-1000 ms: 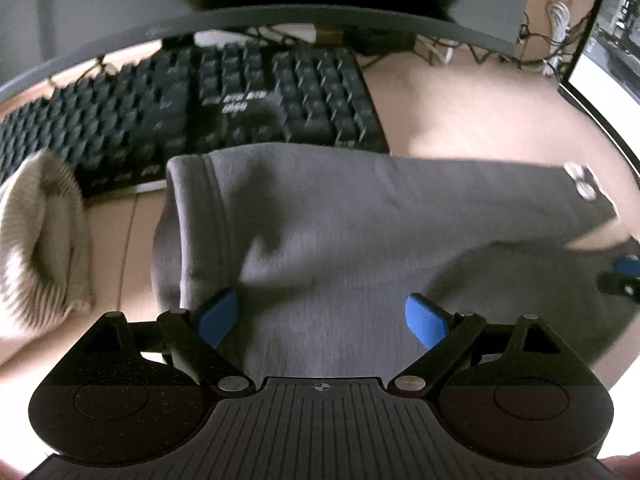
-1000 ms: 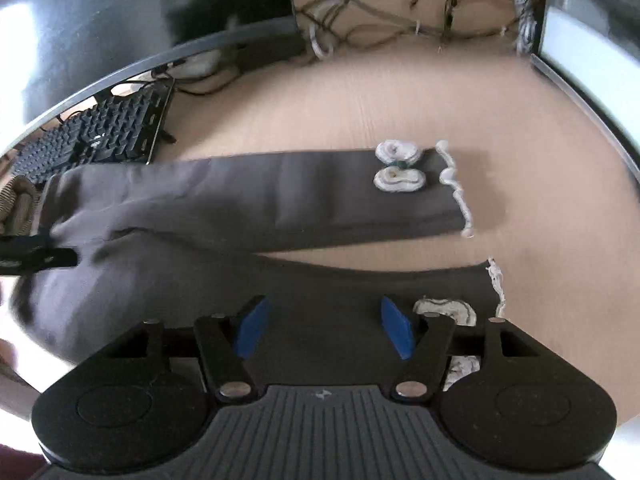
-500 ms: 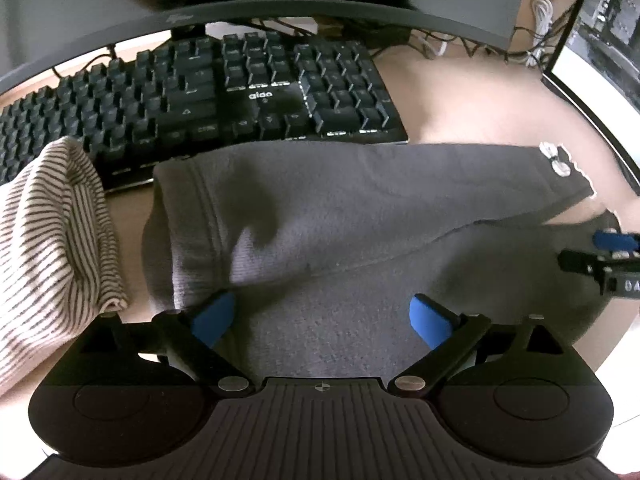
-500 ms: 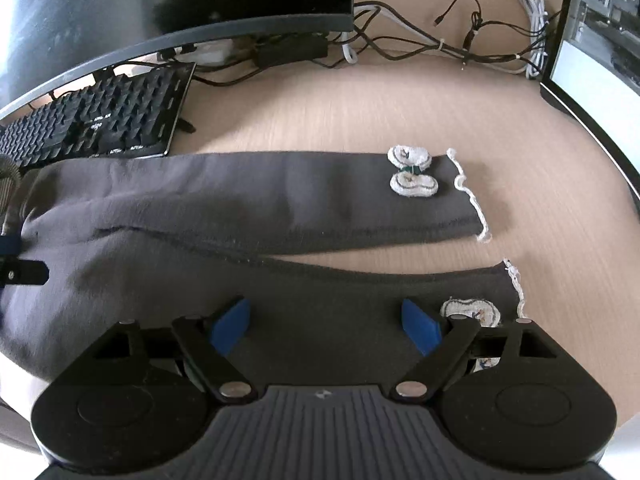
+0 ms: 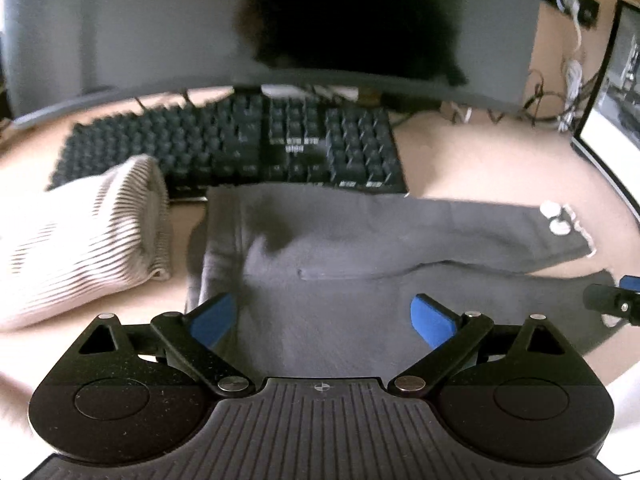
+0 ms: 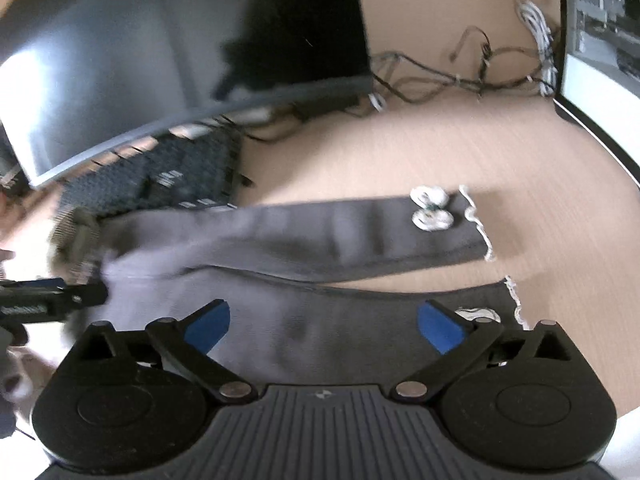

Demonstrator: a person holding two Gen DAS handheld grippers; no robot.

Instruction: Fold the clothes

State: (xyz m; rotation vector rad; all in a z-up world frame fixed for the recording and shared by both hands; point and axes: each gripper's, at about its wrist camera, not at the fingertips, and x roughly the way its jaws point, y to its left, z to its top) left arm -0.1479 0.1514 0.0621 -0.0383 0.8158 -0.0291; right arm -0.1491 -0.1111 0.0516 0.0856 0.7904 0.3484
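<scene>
Grey trousers lie flat on the wooden desk, waistband at the left, both legs running right. White bow patches and white trim mark the cuffs. My left gripper hovers open above the waist end, blue pads wide apart and off the cloth. My right gripper hangs over the near leg by the cuff; its jaws are opening, the cloth lying below them, not pinched. Each gripper's tip shows at the edge of the other's view: the right gripper and the left gripper.
A striped white garment lies folded left of the trousers. A black keyboard sits just behind them under a curved monitor. Cables trail along the back wall. A second screen stands at the right.
Both grippers have let the trousers go and lifted back from them, jaws spreading wider. The trousers now lie flat on the desk with both legs laid out.
</scene>
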